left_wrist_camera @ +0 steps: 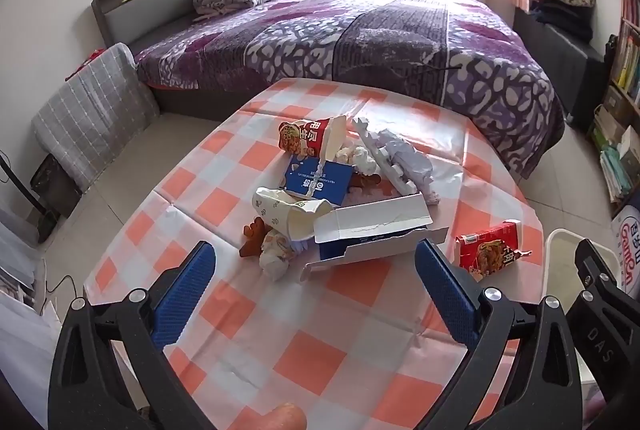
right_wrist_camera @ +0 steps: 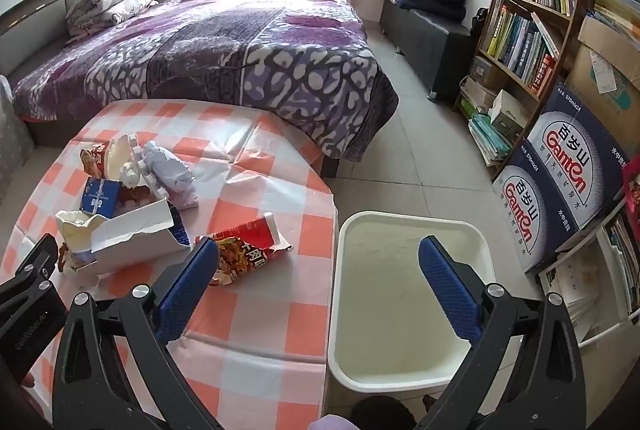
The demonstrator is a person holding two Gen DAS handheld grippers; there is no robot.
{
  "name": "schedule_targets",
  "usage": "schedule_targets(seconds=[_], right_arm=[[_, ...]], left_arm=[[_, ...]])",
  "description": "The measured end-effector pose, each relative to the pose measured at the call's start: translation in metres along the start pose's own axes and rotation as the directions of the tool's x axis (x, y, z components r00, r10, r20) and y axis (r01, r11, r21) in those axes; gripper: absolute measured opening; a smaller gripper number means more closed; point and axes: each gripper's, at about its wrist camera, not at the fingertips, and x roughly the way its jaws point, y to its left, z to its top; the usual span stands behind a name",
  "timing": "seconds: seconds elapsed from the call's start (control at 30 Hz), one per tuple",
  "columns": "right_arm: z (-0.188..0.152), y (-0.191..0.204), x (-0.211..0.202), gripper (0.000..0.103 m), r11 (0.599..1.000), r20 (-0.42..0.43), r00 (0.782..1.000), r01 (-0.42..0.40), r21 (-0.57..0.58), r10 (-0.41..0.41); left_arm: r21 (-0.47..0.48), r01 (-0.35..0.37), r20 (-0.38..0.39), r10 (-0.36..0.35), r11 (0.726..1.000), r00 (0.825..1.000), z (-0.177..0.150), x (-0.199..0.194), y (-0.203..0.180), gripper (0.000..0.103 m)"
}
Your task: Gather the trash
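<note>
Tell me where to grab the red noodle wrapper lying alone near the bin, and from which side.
Take the red noodle wrapper across its narrow width, near the middle, coming from above with the right tongs, which are open and nearest. It lies flat and crumpled, apart from the pile, close to the white bin.

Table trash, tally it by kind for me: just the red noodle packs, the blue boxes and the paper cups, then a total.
Red noodle packs: 2
Blue boxes: 2, one torn open
Paper cups: 1, crushed
Total: 5
</note>
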Motion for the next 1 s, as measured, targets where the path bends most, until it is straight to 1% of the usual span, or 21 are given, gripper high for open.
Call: schedule_targets(seconds=[0.4, 0.43, 0.57, 0.77, 1.0], right_arm=[[0.0014, 0.0029, 0.0067, 0.096, 1.000, -0.006, 1.000, 0.005, -0.007, -0.005], [0.0010, 0.0028, 0.0068, 0.096, 1.000, -0.007, 1.000, 0.005, -0.007, -0.005], [0.0000, 0.0022, 0.0061, 0.096, 1.000, -0.007, 1.000, 0.016, -0.020, -0.016], [-0.0020, 0.0017, 0.0073, 0.096, 1.000, -0.011, 1.000, 0.011, -0.017, -0.011], [-0.0015, 0.0018, 0.0076, 0.096, 0.999, -0.028, 0.999, 0.031, -0.040, -0.032]], left_arm=[[0.002, 0.000, -0.019, 0.000, 1.000, 1.000, -0.0079, 0.0069, 0.0050, 0.097], [0.005, 0.000, -0.023, 0.000, 1.000, 1.000, -0.0012, 0.0061, -0.0021, 0.097], [0.008, 0.000, -0.029, 0.000, 1.000, 1.000, -0.0032, 0.0084, -0.0024, 0.097], [0.012, -0.002, -0.031, 0.002, 1.000, 1.000, -0.0027, 0.0089, -0.0036, 0.097], [0.008, -0.001, -0.031, 0.002, 1.000, 1.000, -0.0012, 0.0077, -0.0035, 0.097]])
